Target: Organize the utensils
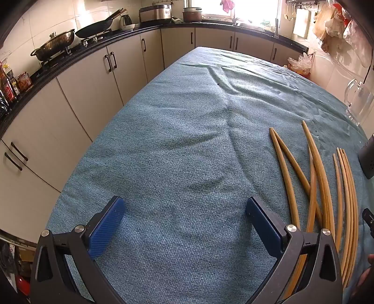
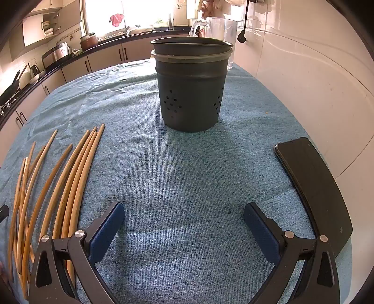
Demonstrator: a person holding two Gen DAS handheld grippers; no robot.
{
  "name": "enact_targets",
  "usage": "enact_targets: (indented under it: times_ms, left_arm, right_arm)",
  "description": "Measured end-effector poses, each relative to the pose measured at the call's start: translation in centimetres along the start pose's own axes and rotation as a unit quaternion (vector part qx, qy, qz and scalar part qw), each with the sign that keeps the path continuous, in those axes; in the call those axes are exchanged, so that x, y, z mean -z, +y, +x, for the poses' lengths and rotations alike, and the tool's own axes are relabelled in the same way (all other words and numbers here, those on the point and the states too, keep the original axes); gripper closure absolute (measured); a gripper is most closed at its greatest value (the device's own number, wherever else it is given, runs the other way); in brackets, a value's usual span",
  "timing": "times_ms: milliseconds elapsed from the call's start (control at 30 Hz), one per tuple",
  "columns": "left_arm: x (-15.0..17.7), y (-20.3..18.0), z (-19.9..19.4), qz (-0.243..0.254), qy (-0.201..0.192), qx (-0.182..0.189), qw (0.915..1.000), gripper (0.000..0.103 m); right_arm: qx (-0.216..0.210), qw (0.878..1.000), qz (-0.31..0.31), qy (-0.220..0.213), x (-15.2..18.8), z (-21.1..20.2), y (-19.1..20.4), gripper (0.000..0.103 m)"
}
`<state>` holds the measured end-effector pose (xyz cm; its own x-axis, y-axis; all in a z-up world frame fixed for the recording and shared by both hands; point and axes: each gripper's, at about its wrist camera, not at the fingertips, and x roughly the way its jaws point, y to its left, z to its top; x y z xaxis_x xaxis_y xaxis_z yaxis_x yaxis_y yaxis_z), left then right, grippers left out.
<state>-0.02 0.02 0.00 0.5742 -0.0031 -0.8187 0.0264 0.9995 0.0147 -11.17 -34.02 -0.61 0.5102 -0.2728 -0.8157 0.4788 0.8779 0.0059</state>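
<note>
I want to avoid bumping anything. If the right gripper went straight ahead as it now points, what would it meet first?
Probably bare blue tablecloth; the open right gripper points downward. The dark perforated plastic utensil holder stands beyond.

Bright daylight, window (image 2: 131,14) blown out, fisheye edges.

Left gripper (image 1: 185,224) and right gripper (image 2: 184,225) angled downward, jaws wide, empty

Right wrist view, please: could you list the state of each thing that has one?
Right gripper: open, empty.
Chopsticks: lying loose on the cloth, not sorted.
Dark perforated holder: upright, no chopsticks visible inside.
Phone: flat, screen dark.
Glass jug: upright.
</note>
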Motion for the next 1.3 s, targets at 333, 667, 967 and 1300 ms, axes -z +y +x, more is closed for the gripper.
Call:
enact_targets:
  times_ms: [333, 667, 967, 1300]
  left_arm:
    - [0.1, -1.0, 0.2, 0.001, -0.001, -0.009, 1.0000, 0.000]
    - [0.1, 0.0, -0.3, -0.001, 0.001, -0.007, 1.0000, 0.000]
    - [1.0, -0.2, -5.8, 0.000, -0.085, 0.000, 0.9964, 0.000]
    - [1.7, -1.9, -11.8, 0.024, -0.143, 0.035, 0.9888, 0.000]
  right_arm:
    - [0.000, 1.000, 0.000, 0.000, 0.0, 0.0, 0.0, 0.000]
    - [0.000, 1.000, 0.000, -0.001, 0.0, 0.1, 0.0, 0.000]
    - [0.018, 0.999, -0.011, -0.029, 0.6, -2.1, 0.3, 0.000]
    - [0.012, 0.995, -0.017, -0.096, 1.9, -9.0, 0.2, 0.000]
